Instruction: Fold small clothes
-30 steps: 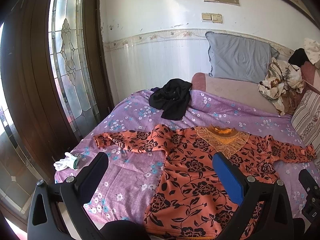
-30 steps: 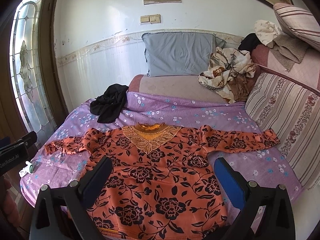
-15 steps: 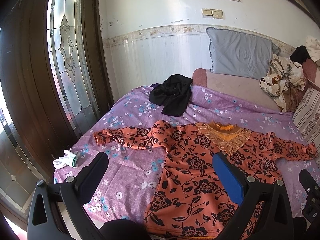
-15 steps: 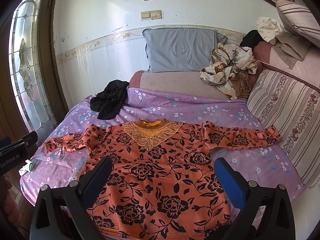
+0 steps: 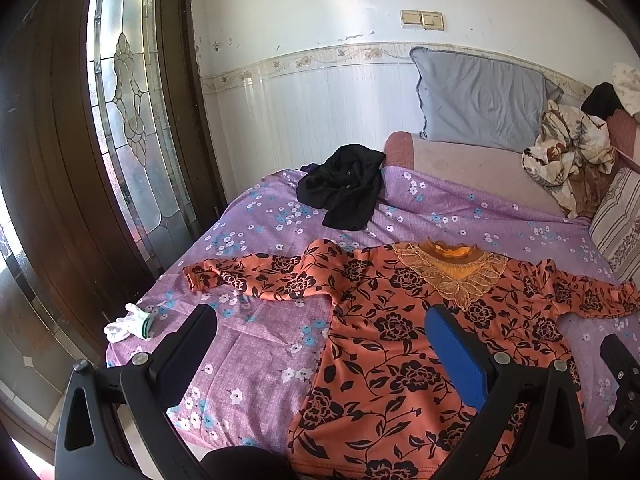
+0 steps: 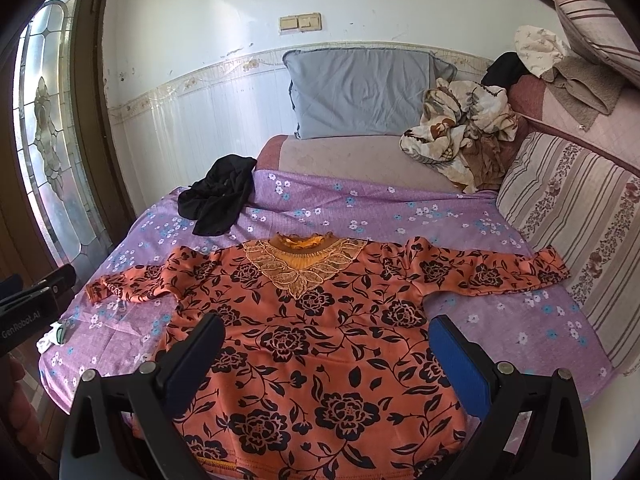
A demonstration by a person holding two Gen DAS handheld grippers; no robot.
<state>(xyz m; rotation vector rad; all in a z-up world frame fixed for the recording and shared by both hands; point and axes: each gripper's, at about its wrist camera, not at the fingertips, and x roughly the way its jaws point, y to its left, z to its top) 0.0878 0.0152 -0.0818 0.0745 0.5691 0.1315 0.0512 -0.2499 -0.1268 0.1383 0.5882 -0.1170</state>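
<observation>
An orange long-sleeved top with black flowers and a gold lace collar lies flat, front up, on the purple flowered bedsheet, both sleeves spread out. My left gripper is open and empty, held above the top's left side and the bare sheet. My right gripper is open and empty, held above the top's lower middle. Neither touches the cloth.
A crumpled black garment lies at the sheet's far left. A white glove sits at the left edge. A grey pillow, a patterned cloth heap and striped cushions lie behind and right. A glass door stands left.
Both grippers have risen and pulled back slightly, so the top sits lower and farther in both views. The jaws stay open. The top has not moved.
</observation>
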